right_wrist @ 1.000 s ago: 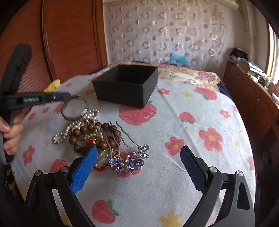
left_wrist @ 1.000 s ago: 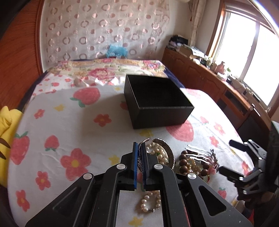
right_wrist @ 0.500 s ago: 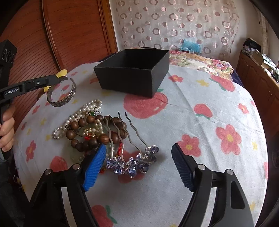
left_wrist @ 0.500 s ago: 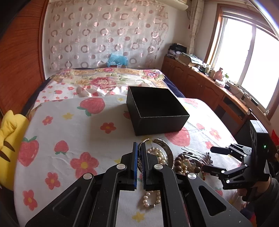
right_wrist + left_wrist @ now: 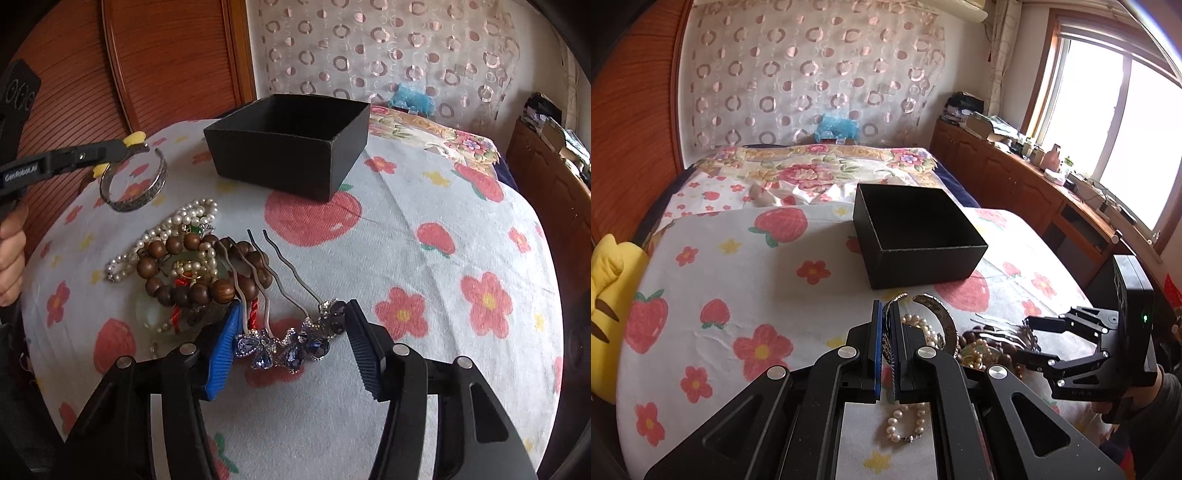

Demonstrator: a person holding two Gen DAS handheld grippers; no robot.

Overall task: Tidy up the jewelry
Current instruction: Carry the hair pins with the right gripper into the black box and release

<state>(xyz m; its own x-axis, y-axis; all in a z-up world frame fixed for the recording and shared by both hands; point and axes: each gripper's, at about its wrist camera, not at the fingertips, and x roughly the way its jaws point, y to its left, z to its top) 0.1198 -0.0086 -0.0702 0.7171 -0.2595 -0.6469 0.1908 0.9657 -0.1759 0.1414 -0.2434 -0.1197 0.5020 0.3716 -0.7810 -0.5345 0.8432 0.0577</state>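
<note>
Left gripper with its jaws closed on the band of a silver cuff bangle, which hangs clear of the surface, left of the open black box and above the near-left heap of jewellery. Right gripper with its jaws set wide and holding nothing, straddling the blue-stoned head of a hairpin comb whose wavy metal prongs run away toward the box. The heap beside it comprises a wooden bead bracelet, a pearl strand and a pale green jade ring with red cord, partly overlapping one another. The box interior appears empty in the left wrist view. Handling, as judged: the bangle is rigid and light, smooth metal that could swing or slip in a pinch on its band; the comb is stiff but delicate, best taken across the jewelled head rather than the thin prongs, which could bend or snag the beads lying against them. The pearl strand is limp and will drape, so a hold near its middle is advisable.
</note>
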